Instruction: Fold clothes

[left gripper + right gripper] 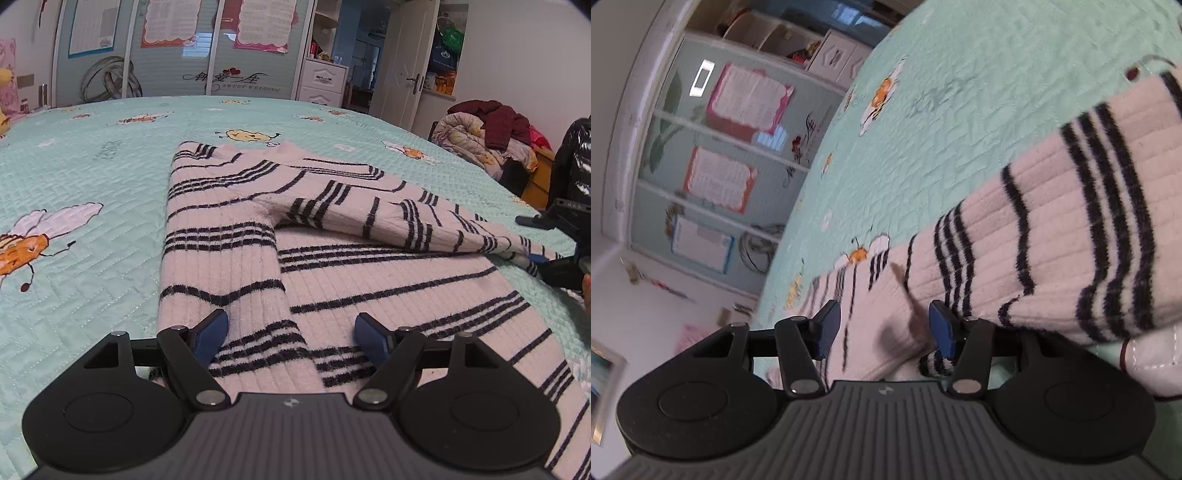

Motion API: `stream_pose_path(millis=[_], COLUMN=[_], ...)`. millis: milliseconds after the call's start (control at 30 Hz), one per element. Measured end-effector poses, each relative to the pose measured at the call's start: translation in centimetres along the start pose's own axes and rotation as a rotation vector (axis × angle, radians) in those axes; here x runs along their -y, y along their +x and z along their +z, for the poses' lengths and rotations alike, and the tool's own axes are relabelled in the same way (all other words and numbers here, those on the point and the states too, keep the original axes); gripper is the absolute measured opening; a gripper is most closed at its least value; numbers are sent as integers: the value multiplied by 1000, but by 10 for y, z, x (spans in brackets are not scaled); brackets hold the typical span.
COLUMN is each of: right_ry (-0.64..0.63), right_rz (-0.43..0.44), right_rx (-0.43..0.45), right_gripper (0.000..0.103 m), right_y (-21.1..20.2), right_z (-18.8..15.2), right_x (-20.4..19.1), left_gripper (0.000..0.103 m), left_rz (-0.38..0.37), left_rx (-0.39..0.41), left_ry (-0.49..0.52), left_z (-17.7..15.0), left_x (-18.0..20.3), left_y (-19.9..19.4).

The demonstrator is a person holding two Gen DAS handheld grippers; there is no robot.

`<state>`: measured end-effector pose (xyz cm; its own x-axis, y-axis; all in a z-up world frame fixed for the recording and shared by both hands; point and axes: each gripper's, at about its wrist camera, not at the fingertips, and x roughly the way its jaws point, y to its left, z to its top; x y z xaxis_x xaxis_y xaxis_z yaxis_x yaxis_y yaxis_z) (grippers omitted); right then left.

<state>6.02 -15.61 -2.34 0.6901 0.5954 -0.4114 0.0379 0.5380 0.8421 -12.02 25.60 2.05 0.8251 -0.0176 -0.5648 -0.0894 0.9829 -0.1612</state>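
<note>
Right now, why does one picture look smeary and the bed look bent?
Right wrist view: tilted and motion-blurred, so the striped sweater and the cartoon bees smear. Left wrist view: sharp, but the fisheye lens bows the bedspread; even indoor light, soft shadow under the folded sleeve.

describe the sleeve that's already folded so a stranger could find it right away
Start at the mint-green quilted bedspread with cartoon bees. The pink sweater with dark stripes lies spread on it. The folded sleeve runs straight down the sweater's left edge toward the left tongs, flat on the body, unlike the other sleeve slanting off right.

Striped sweater [332, 266] flat on mint bedspread [92, 258].
</note>
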Motion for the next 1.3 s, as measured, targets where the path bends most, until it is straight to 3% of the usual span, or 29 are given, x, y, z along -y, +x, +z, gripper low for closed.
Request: stream_pose_path(millis=[100, 167, 233, 500, 567, 700, 900, 1000, 1100, 1300], right_ry=[-60, -79, -102, -344, -434, -676, -1086, -1315, -1495, -1661], right_rz=[-21, -45, -47, 11, 50, 189, 400, 412, 361, 282], right_rx=[-58, -83, -99, -35, -26, -51, -187, -268, -330, -375], right_gripper=[51, 24, 15, 11, 11, 11, 11, 11, 11, 11], right_y=[4, 6, 6, -13, -14, -19, -36, -45, -50, -60], right_z=[-3, -3, -6, -25, -32, -62, -160, -218, -265, -304], right_x=[-9, -12, -18, -95, -130, -214, -301, -307, -286, -237], left_gripper=[82, 82, 83, 81, 66, 60, 60, 60, 60, 61], left_rz=[2, 11, 15, -19, -93, -286, -370, -417, -461, -512], left_rx=[-3, -5, -6, -37, -36, -33, -24, -14, -3, -14], left_ry=[10, 23, 27, -47, -205, -545, -755, -874, -920, -970], left_z=[0, 0, -1, 11, 16, 0, -54, -81, -93, -95], left_x=[2, 5, 5, -3, -20, -60, -91, -102, -105, -98], left_y=[1, 2, 2, -6, -23, -63, -111, -120, -123, -118])
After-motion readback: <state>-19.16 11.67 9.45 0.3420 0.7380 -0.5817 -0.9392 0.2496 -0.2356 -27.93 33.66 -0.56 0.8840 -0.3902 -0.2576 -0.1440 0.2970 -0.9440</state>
